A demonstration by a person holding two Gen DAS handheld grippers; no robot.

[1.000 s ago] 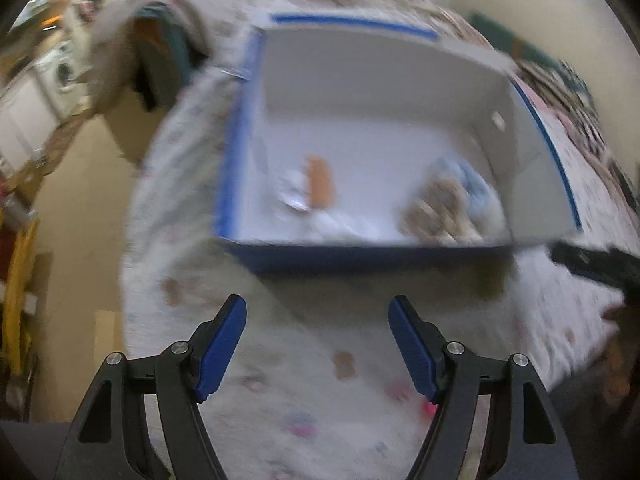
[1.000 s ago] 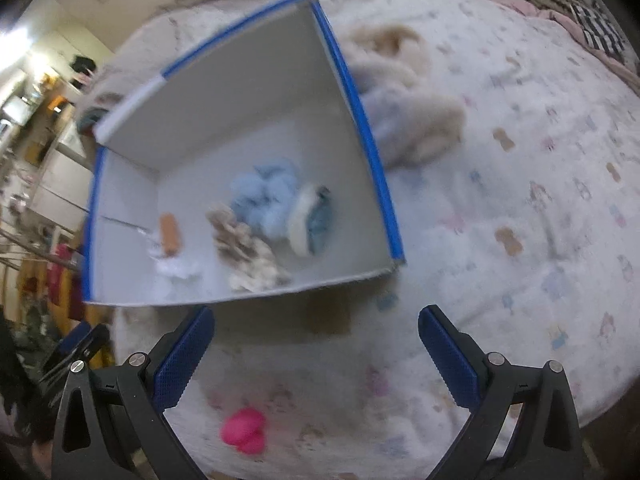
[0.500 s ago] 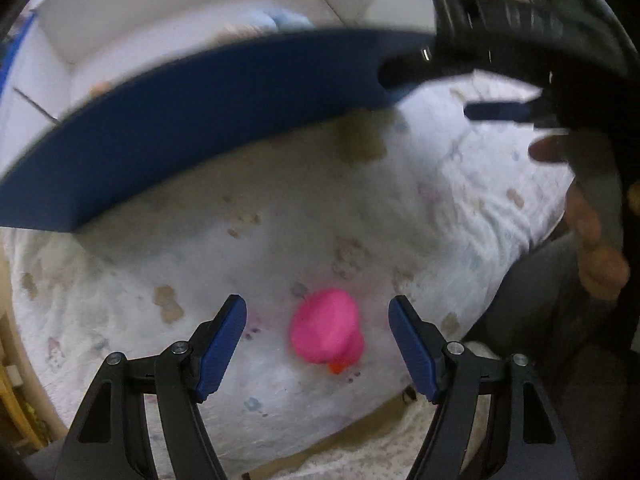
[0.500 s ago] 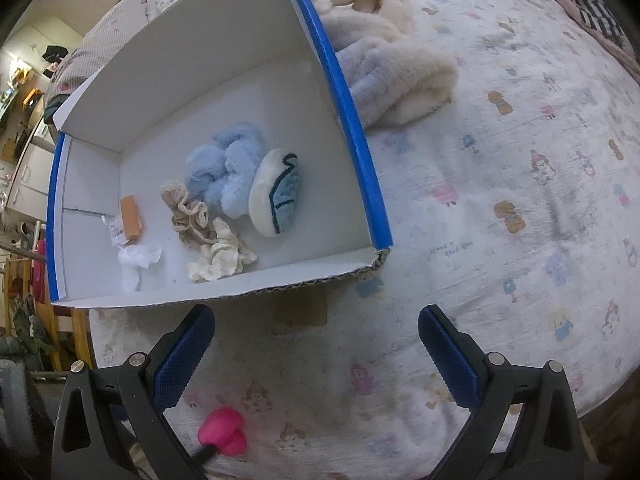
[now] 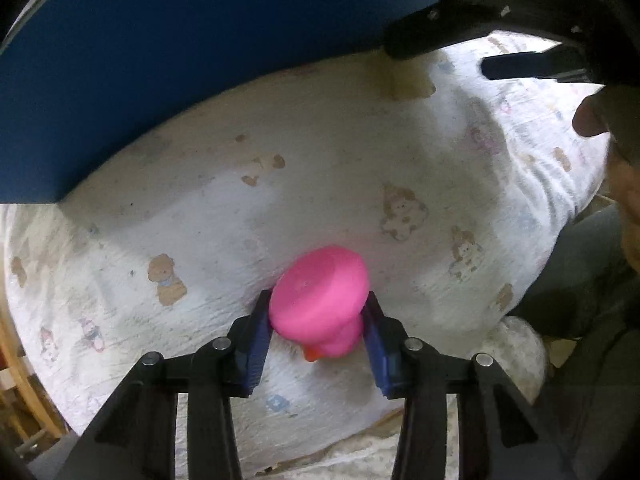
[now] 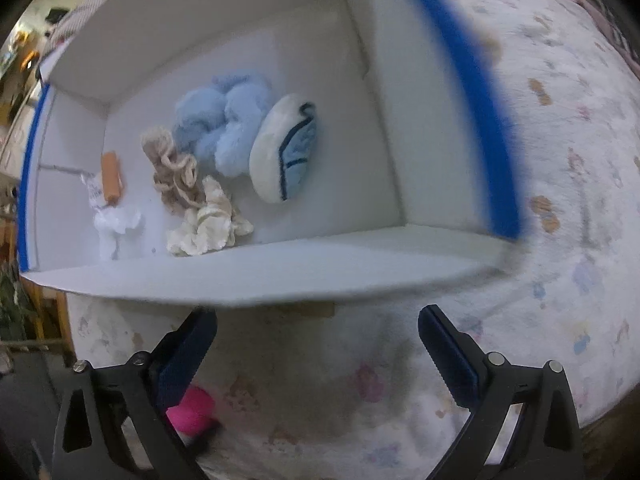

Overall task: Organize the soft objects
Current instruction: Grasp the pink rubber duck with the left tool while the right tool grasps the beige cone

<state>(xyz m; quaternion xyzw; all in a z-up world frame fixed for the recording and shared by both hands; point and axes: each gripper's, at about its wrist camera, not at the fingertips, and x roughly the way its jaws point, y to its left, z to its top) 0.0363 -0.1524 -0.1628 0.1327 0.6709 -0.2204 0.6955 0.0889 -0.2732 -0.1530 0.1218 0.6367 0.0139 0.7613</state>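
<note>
My left gripper [image 5: 318, 334] is shut on a pink rubber duck [image 5: 320, 302] that lies on the printed bed sheet [image 5: 280, 184]. The duck also shows in the right wrist view [image 6: 192, 410], behind my right gripper's left finger. My right gripper [image 6: 316, 354] is open and empty, just in front of the white box with blue edges [image 6: 476, 92]. Inside the box lie a light blue fluffy item [image 6: 224, 120], a white and blue slipper [image 6: 286, 148], a beige scrunchie [image 6: 174, 172], a cream scrunchie [image 6: 208, 222] and an orange item [image 6: 110, 176].
The box's blue outer wall [image 5: 180, 60] rises just beyond the duck in the left wrist view. The right gripper's black frame [image 5: 500, 20] and the person's hand [image 5: 600, 120] are at upper right. The bed's edge lies near both grippers. White paper scraps [image 6: 114, 222] lie in the box.
My left gripper has moved down onto the pink duck and closed on it. My right gripper has moved closer to the box and stays open.
</note>
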